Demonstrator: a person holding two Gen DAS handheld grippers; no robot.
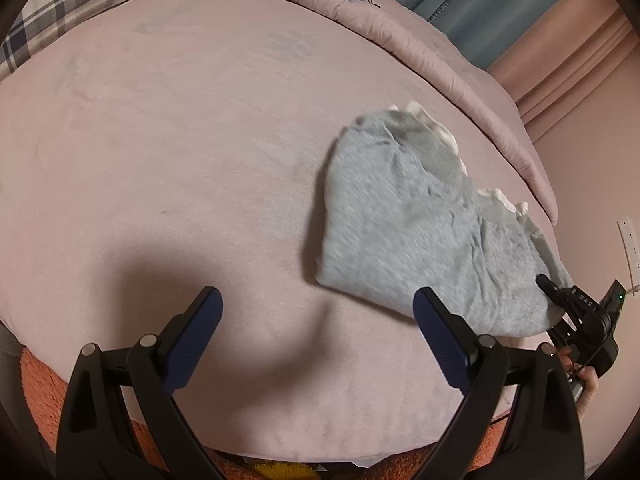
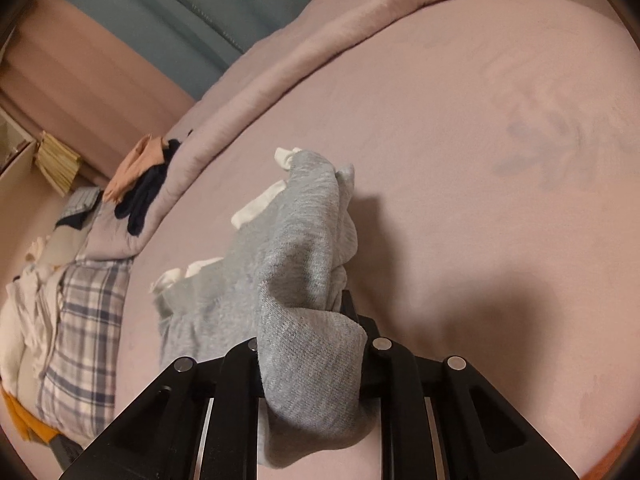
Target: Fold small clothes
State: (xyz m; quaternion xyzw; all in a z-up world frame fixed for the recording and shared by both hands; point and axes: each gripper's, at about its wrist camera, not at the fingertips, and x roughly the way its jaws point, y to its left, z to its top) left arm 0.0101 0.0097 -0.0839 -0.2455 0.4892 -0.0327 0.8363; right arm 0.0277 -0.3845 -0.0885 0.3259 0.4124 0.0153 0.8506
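A small grey garment with white trim lies on the pink bed at the right. My left gripper is open and empty, just above the bed, with its right finger beside the garment's near edge. My right gripper is shut on the garment's near right corner. In the right wrist view the grey garment is bunched and draped over the closed gripper, hiding the fingertips.
A plaid pillow and a rolled pink duvet border the bed. Dark and peach clothes lie on the duvet. An orange rug lies below the bed edge. A wall socket is on the right.
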